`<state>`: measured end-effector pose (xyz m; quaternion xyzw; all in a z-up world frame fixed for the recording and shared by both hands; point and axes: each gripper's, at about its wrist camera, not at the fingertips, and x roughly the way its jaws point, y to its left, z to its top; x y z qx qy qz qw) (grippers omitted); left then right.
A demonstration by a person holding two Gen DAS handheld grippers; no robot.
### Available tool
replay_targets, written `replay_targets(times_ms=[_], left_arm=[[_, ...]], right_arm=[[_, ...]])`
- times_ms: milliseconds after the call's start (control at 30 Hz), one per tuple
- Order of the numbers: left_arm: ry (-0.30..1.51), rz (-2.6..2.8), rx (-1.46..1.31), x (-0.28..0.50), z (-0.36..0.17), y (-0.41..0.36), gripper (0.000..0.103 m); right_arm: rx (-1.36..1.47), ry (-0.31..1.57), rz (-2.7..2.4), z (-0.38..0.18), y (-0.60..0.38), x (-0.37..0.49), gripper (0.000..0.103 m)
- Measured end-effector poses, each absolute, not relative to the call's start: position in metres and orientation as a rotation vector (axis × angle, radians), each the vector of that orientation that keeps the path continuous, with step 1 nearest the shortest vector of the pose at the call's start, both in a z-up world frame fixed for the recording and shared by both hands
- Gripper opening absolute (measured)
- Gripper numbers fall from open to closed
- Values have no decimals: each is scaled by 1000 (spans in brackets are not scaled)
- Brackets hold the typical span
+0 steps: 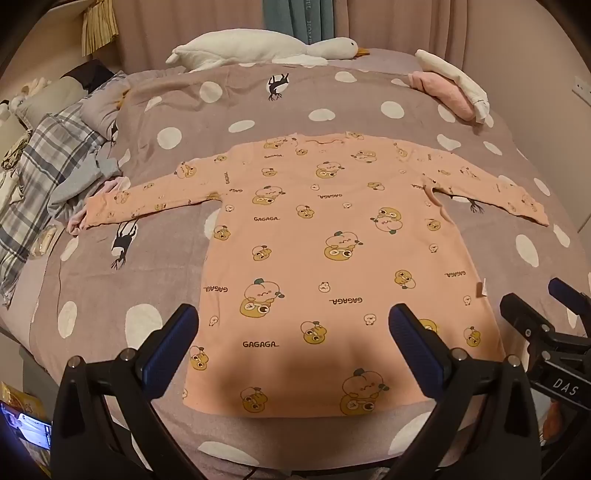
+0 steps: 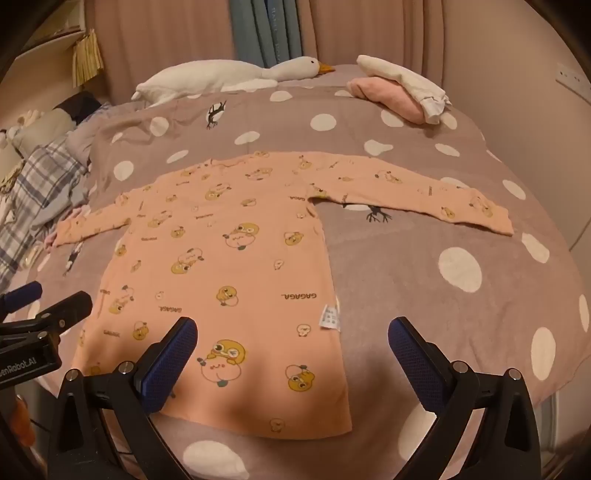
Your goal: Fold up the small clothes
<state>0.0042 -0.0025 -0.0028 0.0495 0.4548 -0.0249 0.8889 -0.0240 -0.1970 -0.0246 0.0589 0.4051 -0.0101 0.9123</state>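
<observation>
Left gripper [image 1: 293, 328] and right gripper [image 2: 291, 341]: jaws spread wide, holding nothing, both hovering above the shirt's hem. Shirt [image 1: 325, 258] lies flat on the bedspread [image 1: 177, 110], sleeves out to both sides, neck at the far end. Folded clothes [image 1: 452, 90] sit stacked at the far corner.

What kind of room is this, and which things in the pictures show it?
Most likely a bedroom at home. A bed cover with white dots fills the view, a white goose plush lies at its far edge before curtains, and folded clothes are stacked nearby.
</observation>
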Motion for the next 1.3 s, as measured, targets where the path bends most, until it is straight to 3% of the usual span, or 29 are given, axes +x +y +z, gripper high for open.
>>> replay_targets(times_ms=[1300], left_arm=[[903, -77, 96, -7, 2, -8, 103]], right_arm=[[114, 819, -24, -21, -196, -29, 102]])
